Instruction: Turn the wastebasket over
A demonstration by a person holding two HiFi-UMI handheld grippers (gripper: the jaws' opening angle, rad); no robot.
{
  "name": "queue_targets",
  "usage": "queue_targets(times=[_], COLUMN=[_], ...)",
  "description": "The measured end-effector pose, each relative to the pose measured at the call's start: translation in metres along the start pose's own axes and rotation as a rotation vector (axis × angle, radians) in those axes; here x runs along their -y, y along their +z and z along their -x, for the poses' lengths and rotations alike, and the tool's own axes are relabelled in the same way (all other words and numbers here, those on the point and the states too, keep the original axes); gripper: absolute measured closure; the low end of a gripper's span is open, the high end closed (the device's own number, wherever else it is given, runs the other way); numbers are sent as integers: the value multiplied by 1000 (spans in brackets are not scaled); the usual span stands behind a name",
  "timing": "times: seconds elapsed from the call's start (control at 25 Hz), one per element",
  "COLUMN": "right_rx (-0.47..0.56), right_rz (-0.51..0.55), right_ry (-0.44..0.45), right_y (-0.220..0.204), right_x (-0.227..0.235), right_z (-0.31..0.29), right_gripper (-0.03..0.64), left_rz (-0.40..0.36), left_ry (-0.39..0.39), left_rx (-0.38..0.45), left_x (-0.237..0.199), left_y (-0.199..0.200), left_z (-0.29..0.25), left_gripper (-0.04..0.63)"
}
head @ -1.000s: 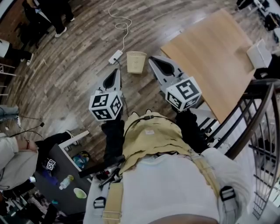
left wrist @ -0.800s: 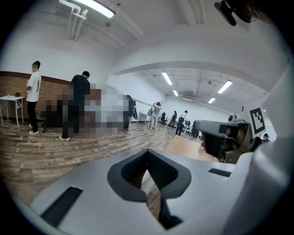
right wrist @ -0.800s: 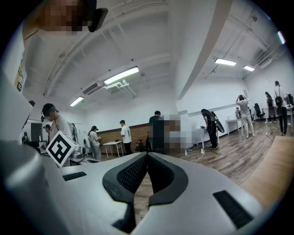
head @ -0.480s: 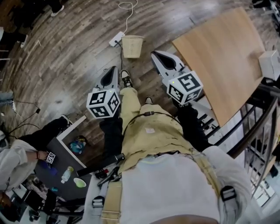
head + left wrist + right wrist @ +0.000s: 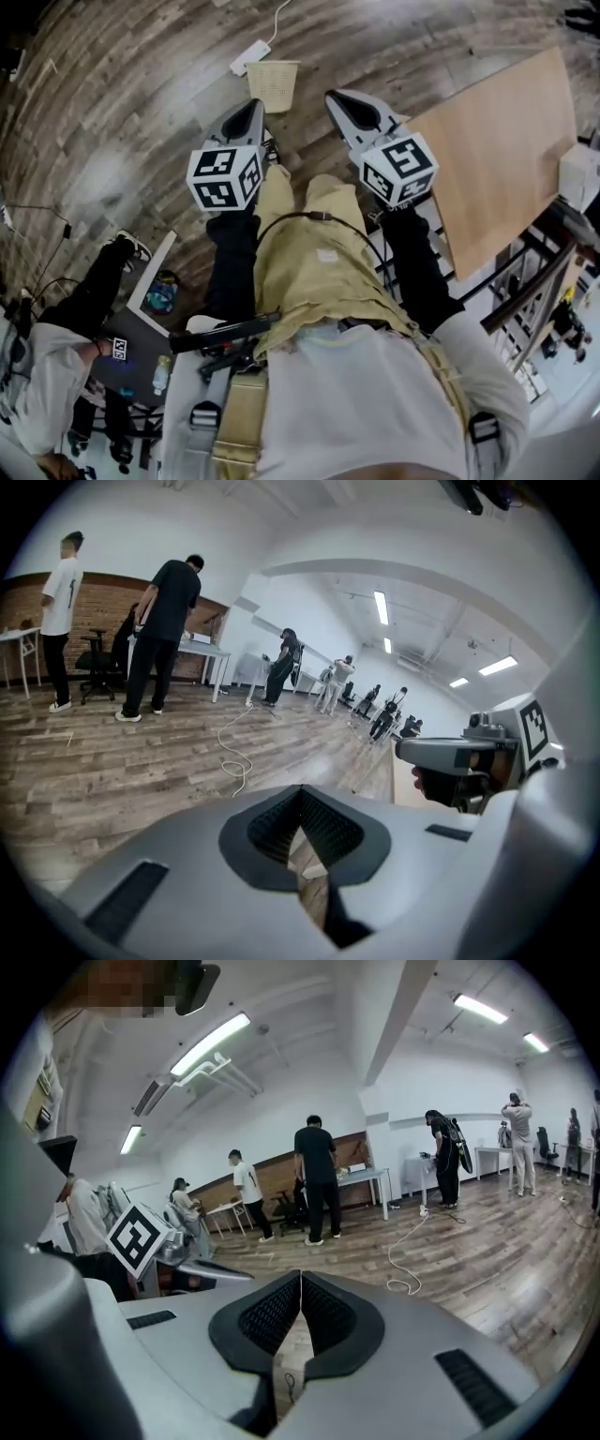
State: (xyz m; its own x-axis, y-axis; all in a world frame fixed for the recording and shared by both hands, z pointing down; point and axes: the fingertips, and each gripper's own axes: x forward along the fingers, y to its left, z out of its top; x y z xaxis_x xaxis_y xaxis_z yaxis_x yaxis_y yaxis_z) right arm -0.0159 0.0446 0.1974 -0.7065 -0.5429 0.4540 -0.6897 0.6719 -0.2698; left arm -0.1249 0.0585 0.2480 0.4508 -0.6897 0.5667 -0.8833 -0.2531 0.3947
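A beige woven wastebasket (image 5: 273,84) stands on the wooden floor at the top of the head view, its wider end away from me. My left gripper (image 5: 253,108) points at it from just below and to the left, jaws shut and empty, apart from the basket. My right gripper (image 5: 337,97) hovers to the basket's right, also shut with nothing held. In the left gripper view the shut jaws (image 5: 302,791) fill the lower half, with the right gripper (image 5: 455,754) beside them. The right gripper view shows its own shut jaws (image 5: 300,1277) and the left gripper (image 5: 192,1267).
A white power strip (image 5: 249,58) with its cable lies just beyond the basket. A wooden table (image 5: 506,159) stands at the right, next to a metal railing (image 5: 534,291). A seated person (image 5: 56,375) is at the lower left. Several people (image 5: 164,630) stand far off.
Both grippers have moved forward and down towards the wastebasket, still shut. The basket and power strip now sit higher in the head view, and the table has slid right.
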Motion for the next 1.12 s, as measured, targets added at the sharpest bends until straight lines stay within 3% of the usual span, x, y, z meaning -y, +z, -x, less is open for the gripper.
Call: queue_targets(times=[0.2,0.36,0.56,0.76,0.88,1.12], right_rx=[-93,-231,-351,-432,-451,-472], right_rz=[-35,-46,-77,-73,-88,-156], right_ry=[85,175,192,200,188,148], right_y=[-41,-115,-205,-282,-315,-370], right_x=[19,39,74,111,131,167], right_z=[-74,-119,-151,-189,-211,-250], right_gripper=[595,594,594,594,594,594], left_rz=[26,62,60,85,15,-243], left_ry=[27,26,0,-87,-131,-167], left_rx=[-115,-202,-359,-446,-501,-532], left_x=[-43,-69,-98,-110,-114,-138], left_y=[-40,-93,-178,-233,-259,-293], left_z=[-49,-80,-106,-168,-212,-308], left_gripper=[594,594,594,594,594,594])
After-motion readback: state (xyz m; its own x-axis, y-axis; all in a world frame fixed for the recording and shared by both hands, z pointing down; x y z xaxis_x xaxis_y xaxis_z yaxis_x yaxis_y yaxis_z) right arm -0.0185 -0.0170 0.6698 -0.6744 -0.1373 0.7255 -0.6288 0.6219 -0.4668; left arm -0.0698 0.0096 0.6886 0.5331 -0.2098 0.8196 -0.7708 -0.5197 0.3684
